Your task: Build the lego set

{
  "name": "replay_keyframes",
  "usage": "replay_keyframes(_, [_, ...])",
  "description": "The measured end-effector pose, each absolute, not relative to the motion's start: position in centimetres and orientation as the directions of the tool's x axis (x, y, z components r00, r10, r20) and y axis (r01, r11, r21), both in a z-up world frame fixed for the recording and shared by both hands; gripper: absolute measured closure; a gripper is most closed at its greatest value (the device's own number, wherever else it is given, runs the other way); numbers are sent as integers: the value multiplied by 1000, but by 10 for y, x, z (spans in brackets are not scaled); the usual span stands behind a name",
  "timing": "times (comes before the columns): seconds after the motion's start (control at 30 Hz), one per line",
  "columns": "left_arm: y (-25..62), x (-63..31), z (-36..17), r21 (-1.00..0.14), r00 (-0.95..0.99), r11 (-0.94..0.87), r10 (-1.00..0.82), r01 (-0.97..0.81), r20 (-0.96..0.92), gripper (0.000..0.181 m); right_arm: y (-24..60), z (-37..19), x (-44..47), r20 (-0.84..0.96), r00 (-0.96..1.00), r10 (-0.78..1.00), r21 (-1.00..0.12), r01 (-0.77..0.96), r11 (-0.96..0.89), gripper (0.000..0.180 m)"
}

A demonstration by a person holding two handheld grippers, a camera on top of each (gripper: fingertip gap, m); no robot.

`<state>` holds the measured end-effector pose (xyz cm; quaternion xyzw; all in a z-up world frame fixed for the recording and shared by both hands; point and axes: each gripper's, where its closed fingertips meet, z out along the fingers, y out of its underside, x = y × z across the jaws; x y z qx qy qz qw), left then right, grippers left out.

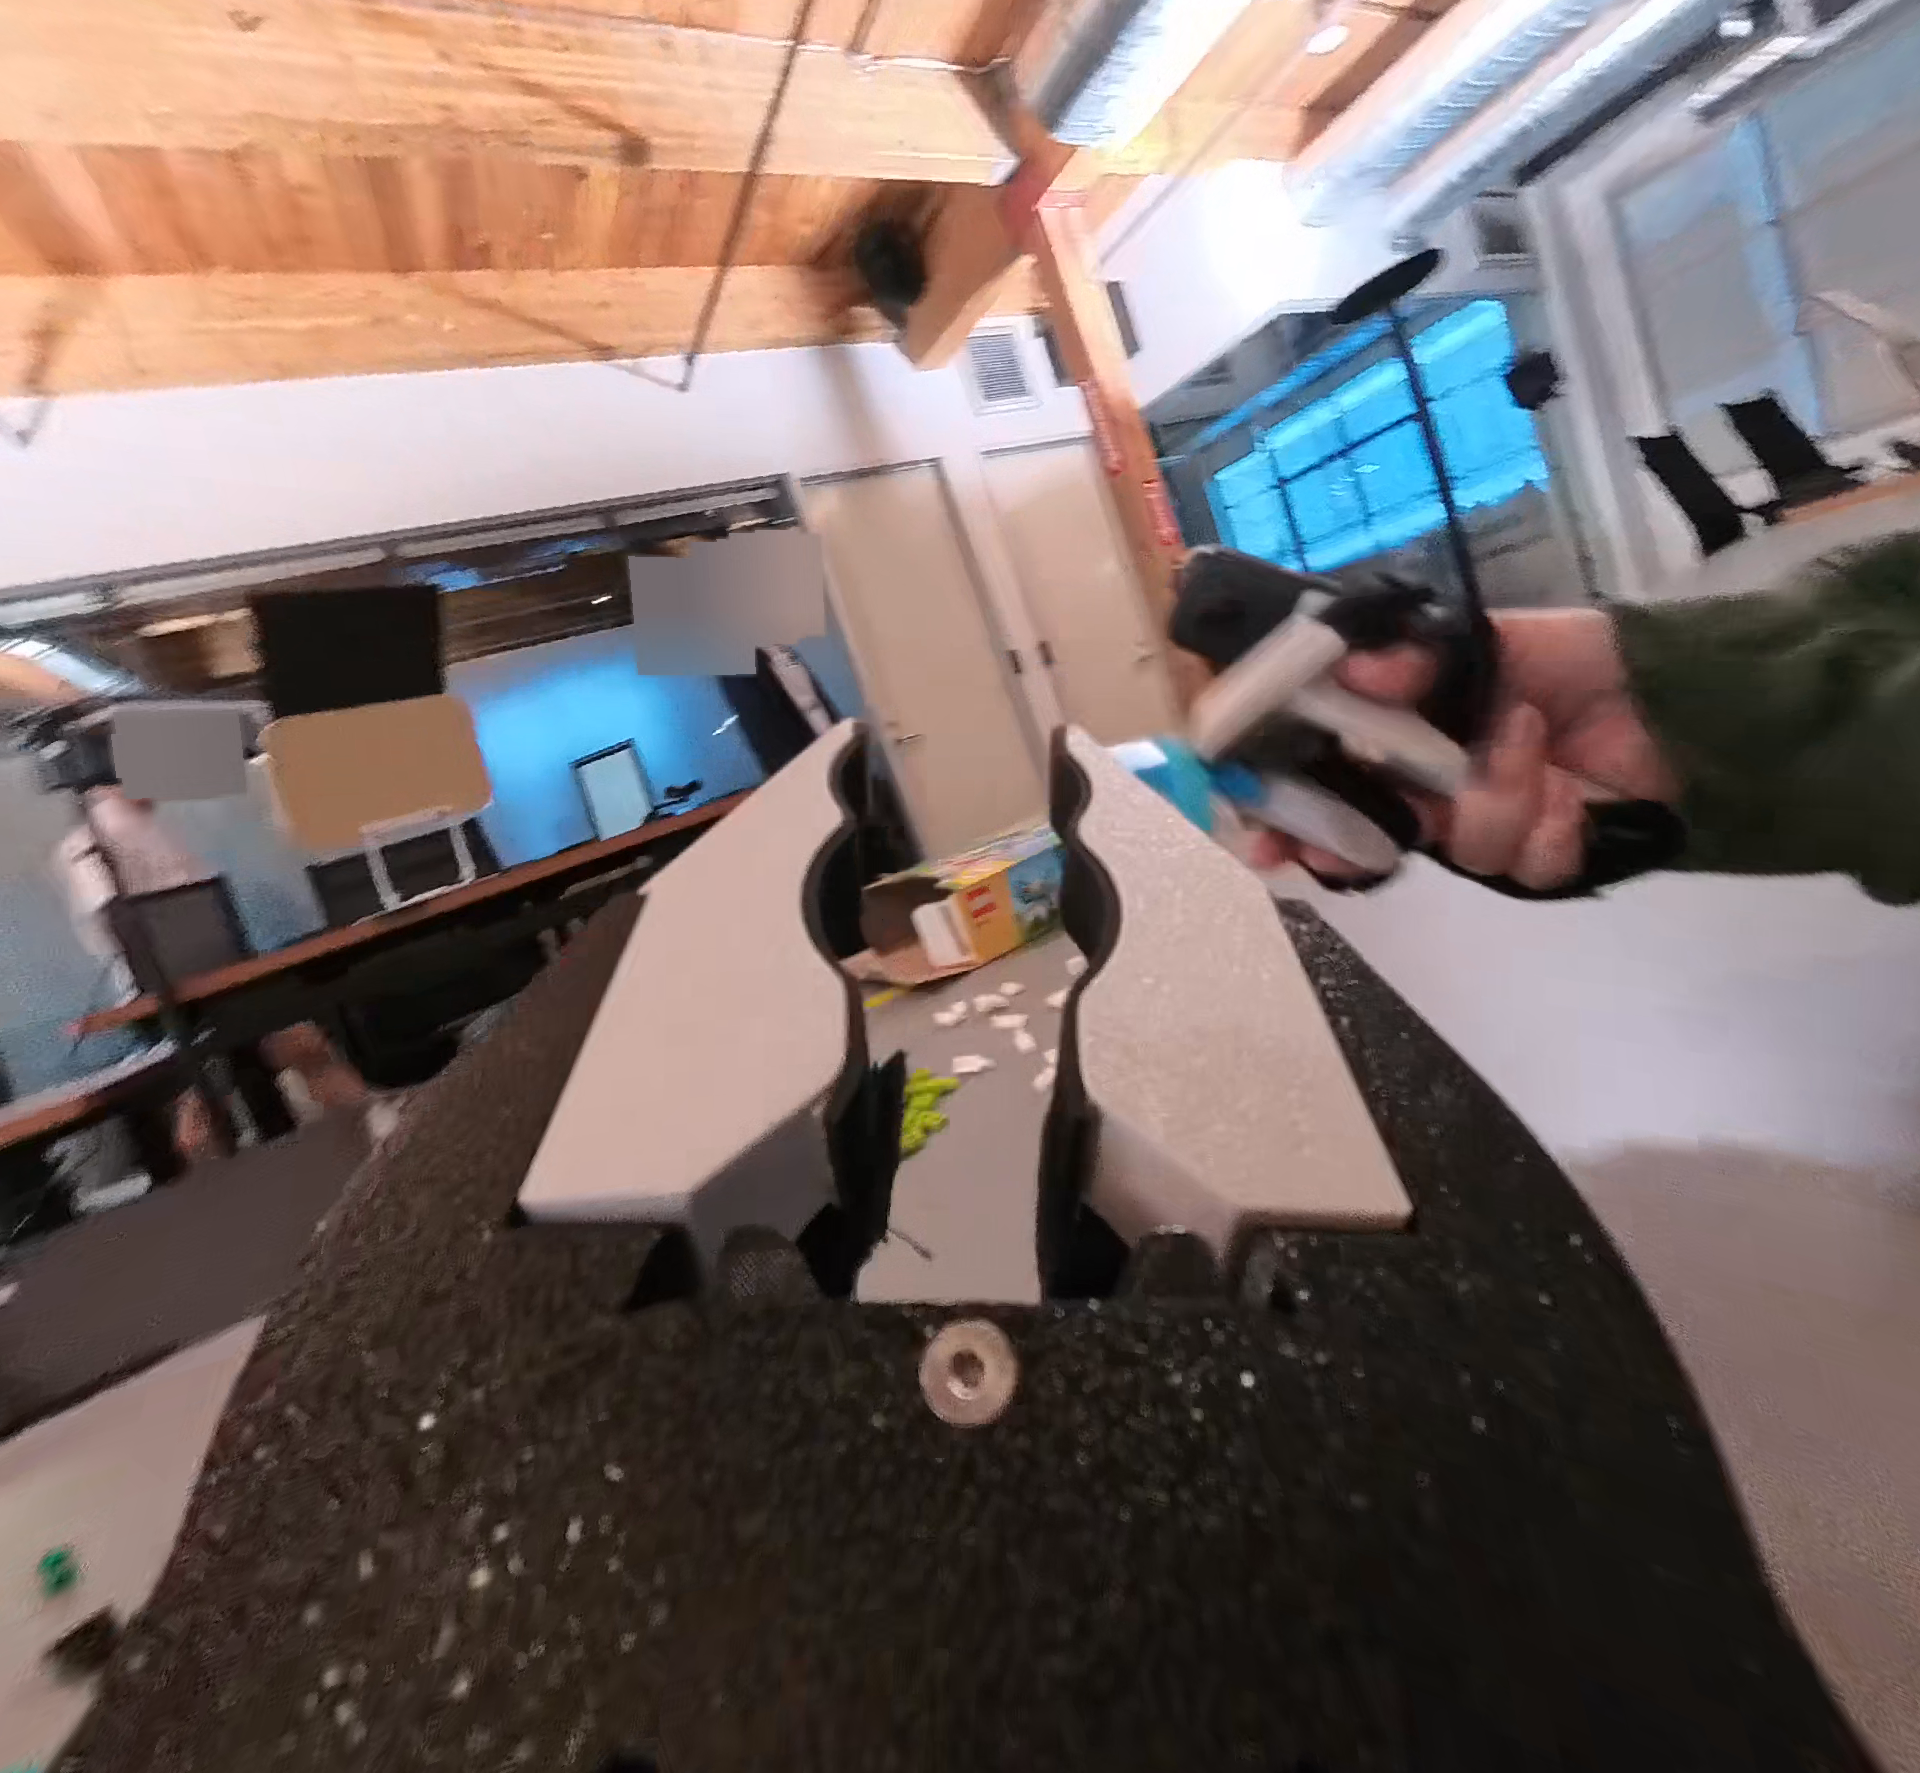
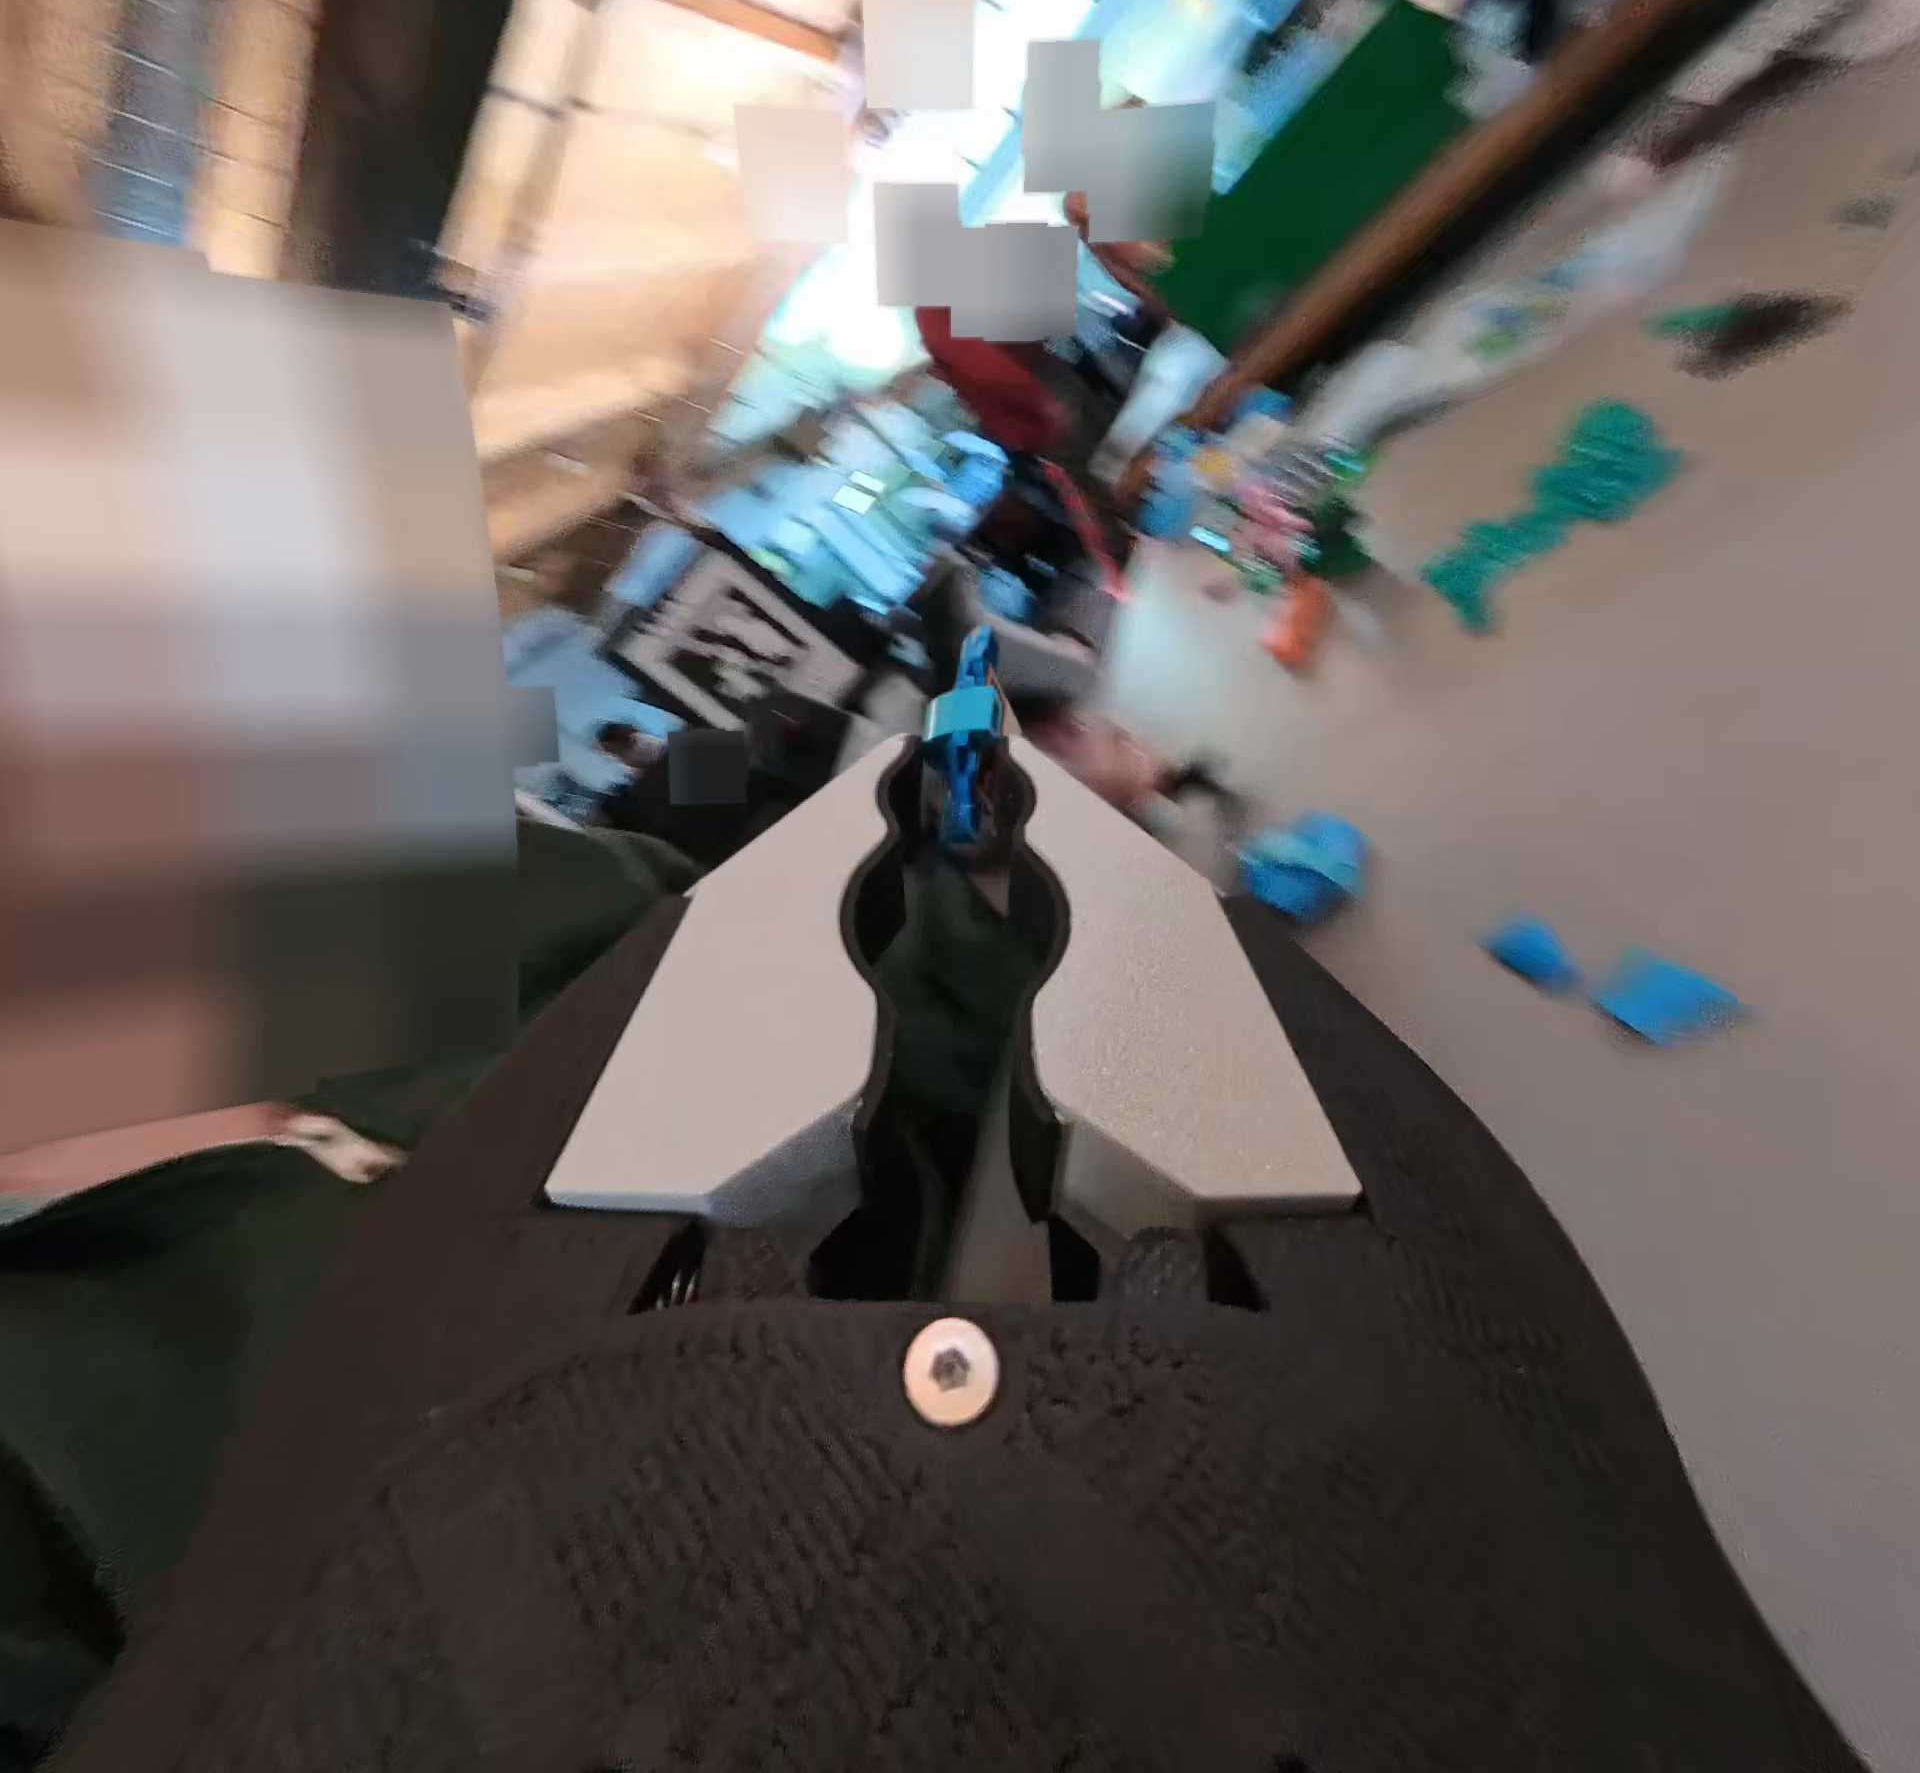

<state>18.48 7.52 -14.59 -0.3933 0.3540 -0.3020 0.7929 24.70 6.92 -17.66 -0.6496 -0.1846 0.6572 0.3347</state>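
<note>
My left gripper [image 1: 958, 767] is open and empty, tilted up over the grey table [image 1: 1558, 996]. My right gripper [image 2: 961, 757] is shut on a small blue lego piece [image 2: 964, 747] that sticks out past its tips. The same gripper also shows in the left wrist view [image 1: 1195, 773], held by a hand in a green sleeve, with the blue piece [image 1: 1179, 773] at its tips, just right of my left fingers. Loose white pieces [image 1: 987, 1022] and yellow-green pieces [image 1: 925, 1105] lie on the table. The right wrist view is blurred by motion.
An open lego box [image 1: 987, 902] lies on the table beyond the white pieces. Teal pieces [image 2: 1558, 497], blue pieces [image 2: 1304, 866] and an orange piece [image 2: 1299, 632] lie scattered on the table. A brown table edge [image 2: 1455, 196] and blurred people stand farther off.
</note>
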Motion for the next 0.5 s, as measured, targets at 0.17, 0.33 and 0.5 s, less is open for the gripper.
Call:
replay_keyframes(0.17, [88,175,-146,-865,606,453,-757,217,-244,150,67,-254,288,-808,296,509,-515,64,-855,168])
replay_keyframes(0.33, [90,176,-150,-879,599,426,-768,213,-227,155,57,-288,301,-784,392,482,-403,270,-874,168])
replay_keyframes(0.5, [96,176,-156,-906,584,370,-789,208,-188,167,64,-295,305,-748,433,503,-376,348,-859,167])
